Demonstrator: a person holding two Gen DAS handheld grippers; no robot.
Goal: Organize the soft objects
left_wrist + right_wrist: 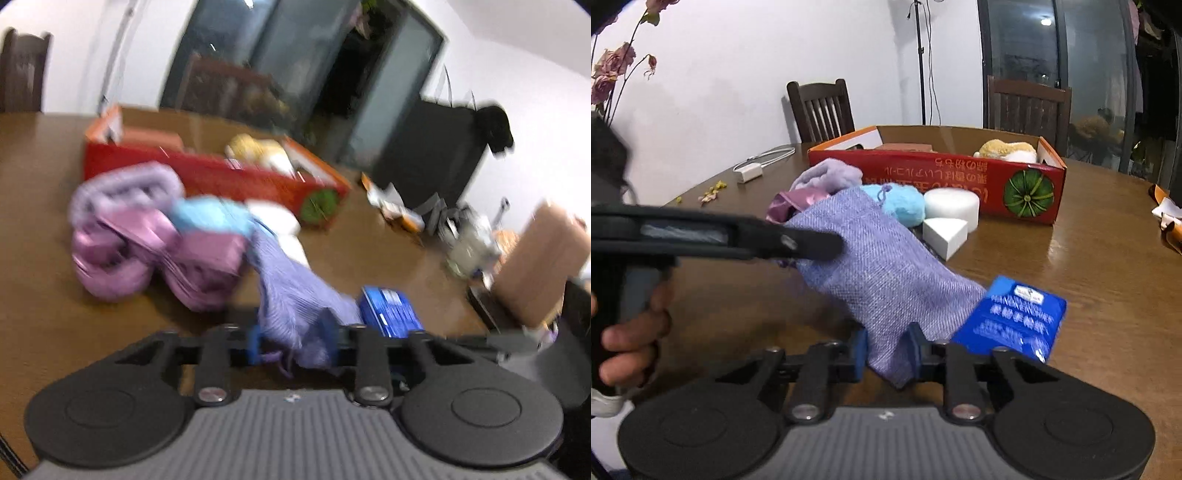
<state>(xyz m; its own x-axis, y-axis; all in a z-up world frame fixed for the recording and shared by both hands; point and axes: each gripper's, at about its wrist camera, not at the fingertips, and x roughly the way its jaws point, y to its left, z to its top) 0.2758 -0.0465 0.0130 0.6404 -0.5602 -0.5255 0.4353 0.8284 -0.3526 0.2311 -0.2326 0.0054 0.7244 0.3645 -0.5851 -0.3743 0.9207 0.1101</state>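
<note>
A lavender woven pouch (886,273) is stretched between both grippers above the brown table. My right gripper (888,352) is shut on its lower corner. My left gripper (295,339) is shut on its other end (291,295); it shows in the right wrist view (827,243) as a black arm from the left. Behind lie pink slippers (155,254), a purple fluffy item (831,173), a light blue fluffy ball (901,203), a white round sponge (951,205) and a white wedge sponge (943,232). A yellow plush (1006,149) lies in the red cardboard box (945,184).
A blue tissue pack (1015,321) lies on the table (1108,258) by the pouch. A white charger with cable (750,171) and dried petals (713,192) lie far left. Chairs (822,109) stand behind. Clutter and a brown bag (535,266) sit at the right edge.
</note>
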